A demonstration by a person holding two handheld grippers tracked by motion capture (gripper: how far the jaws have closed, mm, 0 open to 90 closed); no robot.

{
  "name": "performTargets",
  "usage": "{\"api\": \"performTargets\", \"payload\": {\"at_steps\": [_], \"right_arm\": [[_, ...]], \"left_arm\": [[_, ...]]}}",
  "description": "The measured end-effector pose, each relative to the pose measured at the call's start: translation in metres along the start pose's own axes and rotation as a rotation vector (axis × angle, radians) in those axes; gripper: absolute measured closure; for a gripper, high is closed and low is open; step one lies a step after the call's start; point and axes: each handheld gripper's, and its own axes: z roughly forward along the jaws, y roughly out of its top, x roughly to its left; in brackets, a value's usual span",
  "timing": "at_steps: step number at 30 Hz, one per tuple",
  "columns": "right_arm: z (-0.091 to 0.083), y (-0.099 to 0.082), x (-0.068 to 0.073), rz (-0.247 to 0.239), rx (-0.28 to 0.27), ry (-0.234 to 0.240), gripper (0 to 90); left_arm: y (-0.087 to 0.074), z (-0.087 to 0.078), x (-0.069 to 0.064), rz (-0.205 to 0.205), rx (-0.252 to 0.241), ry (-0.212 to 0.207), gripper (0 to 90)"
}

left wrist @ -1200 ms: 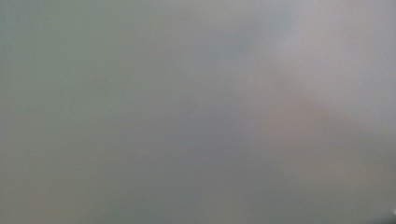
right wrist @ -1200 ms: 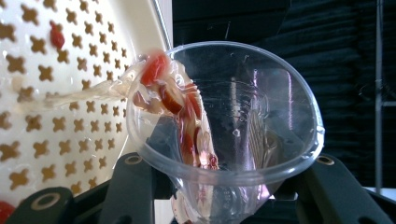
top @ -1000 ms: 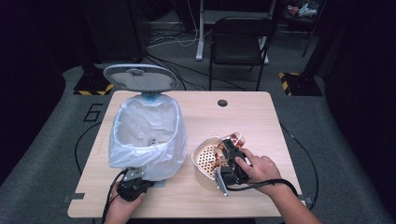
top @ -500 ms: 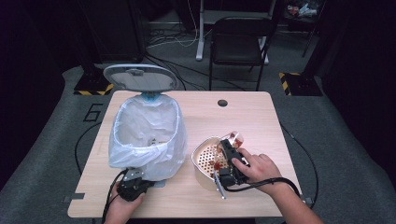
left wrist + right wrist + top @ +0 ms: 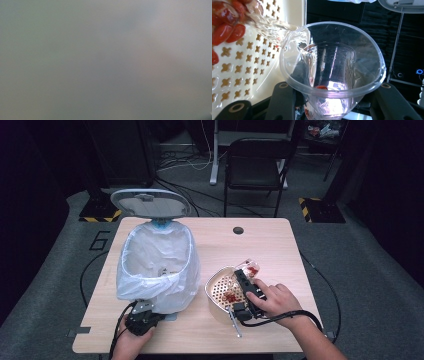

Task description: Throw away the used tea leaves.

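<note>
A dark room lay behind the scene, with a black chair (image 5: 252, 167) and loose cables on the grey floor at the upper middle of the high view. A light wooden table (image 5: 280, 245) filled the centre of that frame. On its left half stood a bin (image 5: 157, 265) lined with a white plastic bag, its grey lid (image 5: 150, 204) tipped up behind it toward the upper left.

At the lower left of the frame the left gripper (image 5: 141, 318) sat in the person's hand, pressed against the foot of the bin and the bag. Its own view was a flat grey blur with nothing to make out, and its jaws were closed, on what I cannot tell.

At the lower right the right gripper (image 5: 246, 290) lay in the person's right hand (image 5: 272, 299), over a cream perforated strainer (image 5: 216, 287) that rested on the table just right of the bin. Its jaws gripped a clear plastic cup (image 5: 332, 67), one black jaw on each side of the cup wall. The cup was tipped with its rim against the strainer (image 5: 249, 70), water ran from the rim onto the holes, and red berries (image 5: 228, 25) lay in the strainer at the upper left of the right gripper view. One red berry stayed inside the cup near its bottom
</note>
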Motion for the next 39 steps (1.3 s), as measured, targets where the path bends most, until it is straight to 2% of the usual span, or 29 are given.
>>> {"api": "performTargets", "payload": {"at_steps": [2,3,4,5,6,7,8,10,12,13,14,15,16,19,21,22,24,26,30,33,39], "right_arm": [[-0.0013,-0.0004,0.0028,0.002,0.016,0.003,54.0],[-0.001,-0.0002,0.002,-0.014,0.008,-0.005,54.0],[-0.0012,0.0007,-0.0006,-0.055,0.003,-0.004,54.0],[-0.0018,0.0009,-0.0002,-0.056,0.006,-0.01,54.0],[-0.0023,0.0006,0.0021,-0.033,0.012,-0.015,54.0],[-0.0024,0.0008,0.0018,-0.04,0.012,-0.015,54.1],[-0.0021,0.0017,-0.0015,-0.09,0.004,-0.019,54.0],[-0.0026,0.0014,0.0008,-0.073,0.011,-0.021,54.1],[-0.0025,0.0017,0.0008,-0.09,0.009,-0.018,54.1],[-0.0032,0.0013,0.0034,-0.064,0.019,-0.021,54.1],[-0.0032,0.0014,0.0037,-0.065,0.02,-0.022,54.1],[-0.0028,0.0017,0.0023,-0.093,0.012,-0.019,54.1],[-0.0032,0.0015,0.0035,-0.079,0.013,-0.021,54.1],[-0.0022,0.0019,0.0014,-0.126,0.002,-0.012,54.1],[-0.0029,0.0015,0.0024,-0.111,0.01,-0.018,54.1],[-0.0037,0.0009,0.004,-0.079,0.019,-0.022,54.1],[-0.0031,0.0014,0.001,-0.118,0.009,-0.023,54.1],[-0.0035,0.0006,0.0034,-0.088,0.017,-0.016,54.1],[-0.0036,0.0003,0.0031,-0.112,0.009,-0.024,54.2],[-0.0028,0.0014,0.0,-0.162,-0.001,-0.023,54.2],[-0.0031,0.0012,0.0007,-0.157,0.003,-0.028,54.2]], "left_arm": [[0.0,0.0,0.0,0.0,0.0,0.0,90.0],[0.0,0.0,-0.0001,-0.001,0.0,0.0,90.0],[0.0,0.0,-0.0001,-0.001,0.0,0.0,90.0],[0.0,0.0,0.0,0.0,0.0,0.0,90.0],[0.0,0.0,0.0,0.0,0.0,0.0,90.0],[0.0,0.0,-0.0001,0.0,0.0,0.0,90.0],[0.0,0.0,0.0,0.0,0.0,0.0,90.0],[0.0,0.0,0.0,0.0,0.0,0.0,90.0],[0.0,0.0,0.0,0.0,0.0,0.0,90.0],[0.0,0.0,0.0,0.0,0.0,0.0,90.0],[0.0,0.0,0.0,0.0,0.0,0.0,90.0],[0.0,0.0,0.0,0.0,0.0,0.0,90.0],[0.0,0.0,0.0,0.0,0.0,0.0,90.0],[0.0,0.0,0.0,0.0,0.0,0.0,90.0],[0.0,0.0,0.0,0.0,0.0,0.0,90.0],[0.0,0.0,0.0,0.0,0.0,0.0,90.0],[0.0,0.0,-0.0001,-0.001,0.0,0.0,90.0],[0.0,0.0,0.0,-0.001,0.0,0.0,90.0],[0.0,0.0,0.0,0.0,0.0,0.0,90.0],[0.0,0.0,-0.0001,-0.001,0.0,0.0,90.0],[0.0,0.0,-0.0001,-0.001,0.0,0.0,90.0]]}}
